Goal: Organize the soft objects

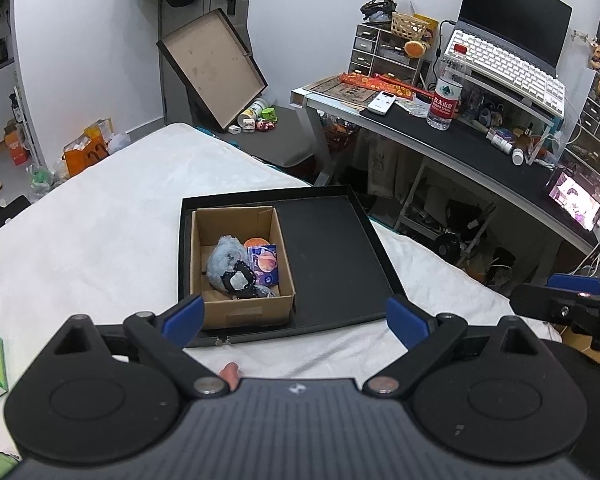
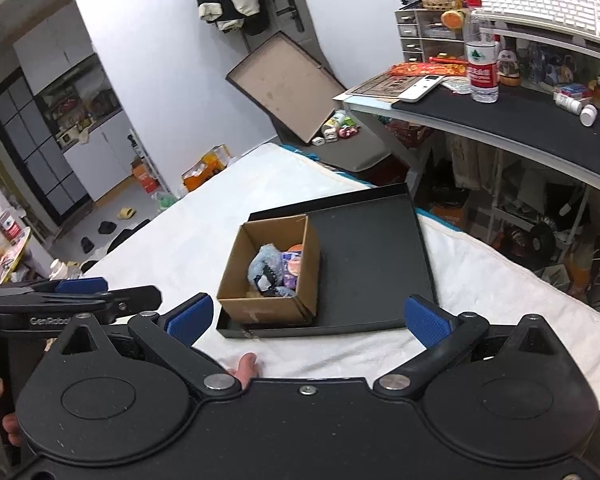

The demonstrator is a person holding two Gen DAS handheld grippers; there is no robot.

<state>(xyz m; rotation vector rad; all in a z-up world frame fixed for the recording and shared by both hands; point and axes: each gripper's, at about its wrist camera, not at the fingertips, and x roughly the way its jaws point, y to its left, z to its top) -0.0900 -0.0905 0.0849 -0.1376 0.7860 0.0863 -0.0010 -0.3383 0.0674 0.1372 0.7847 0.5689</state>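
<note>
plush (image 1: pixel 223 258) in box (image 1: pixel 240 312), beside pouch (image 1: pixel 265 264) | box on tray's (image 1: pixel 332 248) left half, tray on bed (image 1: pixel 100 208) | left tongs (image 1: pixel 296 316) spread wide, empty | right tongs (image 2: pixel 306 318) spread wide, empty

An open cardboard box (image 1: pixel 242 264) is being seen standing upright in the left part of a black tray (image 1: pixel 332 248). Inside the box, a grey-blue plush toy (image 1: pixel 222 258) is lying beside a purple packet (image 1: pixel 265 265) and an orange object (image 1: pixel 256 242).
</note>
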